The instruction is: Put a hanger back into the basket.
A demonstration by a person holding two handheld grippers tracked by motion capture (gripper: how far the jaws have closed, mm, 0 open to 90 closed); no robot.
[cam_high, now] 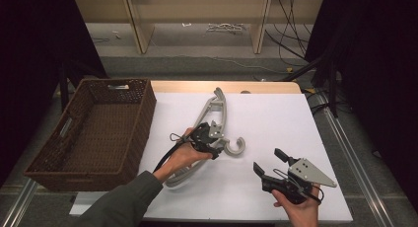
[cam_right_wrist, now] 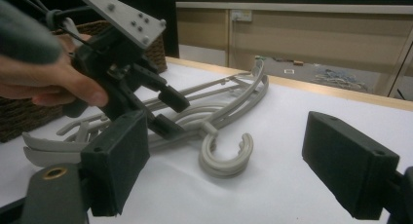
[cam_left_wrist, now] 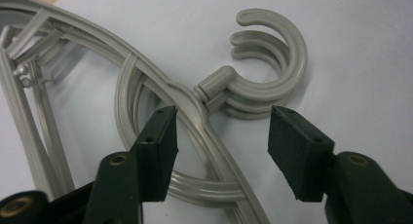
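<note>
A stack of grey plastic hangers [cam_high: 212, 113] lies on the white table cover [cam_high: 281, 118], hooks [cam_left_wrist: 272, 73] pointing toward the right gripper. My left gripper [cam_high: 217, 150] is low over the hangers' neck. In the left gripper view [cam_left_wrist: 223, 131] its jaws straddle the neck just below the hooks. One pad [cam_left_wrist: 160, 136] is close against the shoulder bar and the other pad [cam_left_wrist: 299, 151] stands well off, so nothing is pinched. My right gripper [cam_high: 267, 160] rests open near the table's front right, a little short of the hooks [cam_right_wrist: 226, 156]. Its own jaws [cam_right_wrist: 226, 134] frame the left gripper [cam_right_wrist: 170, 113].
A brown wicker basket [cam_high: 93, 128] stands at the table's left edge, just beyond the hangers. Bare white cover spreads to the right and back of the hangers. Cables lie on the floor past the table's far edge.
</note>
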